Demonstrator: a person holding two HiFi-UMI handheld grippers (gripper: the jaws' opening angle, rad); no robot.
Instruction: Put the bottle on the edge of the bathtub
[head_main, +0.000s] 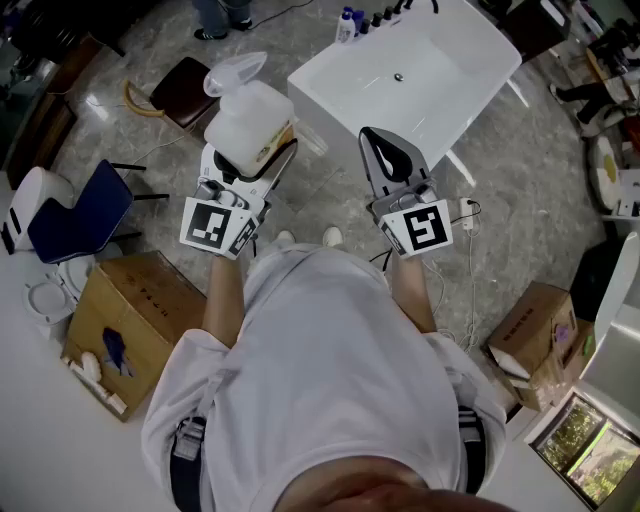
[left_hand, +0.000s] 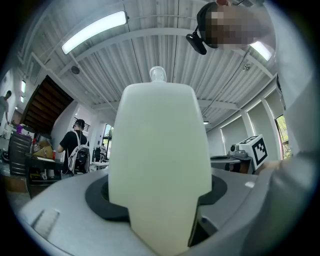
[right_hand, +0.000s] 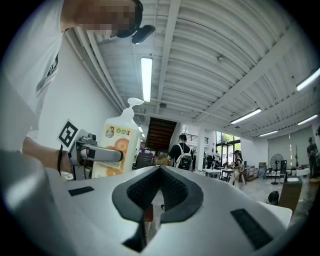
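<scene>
A big white pump bottle (head_main: 245, 120) with an orange label is clamped between the jaws of my left gripper (head_main: 250, 150), held up in front of me and left of the bathtub. In the left gripper view the bottle (left_hand: 160, 150) fills the middle, with the left gripper (left_hand: 160, 200) shut on its body. The white bathtub (head_main: 420, 70) stands ahead, its near corner between the two grippers. My right gripper (head_main: 392, 165) hovers over the tub's near edge, shut and empty. In the right gripper view the right gripper (right_hand: 160, 170) has its jaws together, and the bottle (right_hand: 120, 145) shows at the left.
Several small bottles (head_main: 375, 20) stand on the tub's far edge. A brown stool (head_main: 185, 90) and a blue chair (head_main: 85, 215) are on the left, with a cardboard box (head_main: 130, 330) beside me. Another box (head_main: 535, 340) sits right. A cable (head_main: 470, 260) lies on the floor.
</scene>
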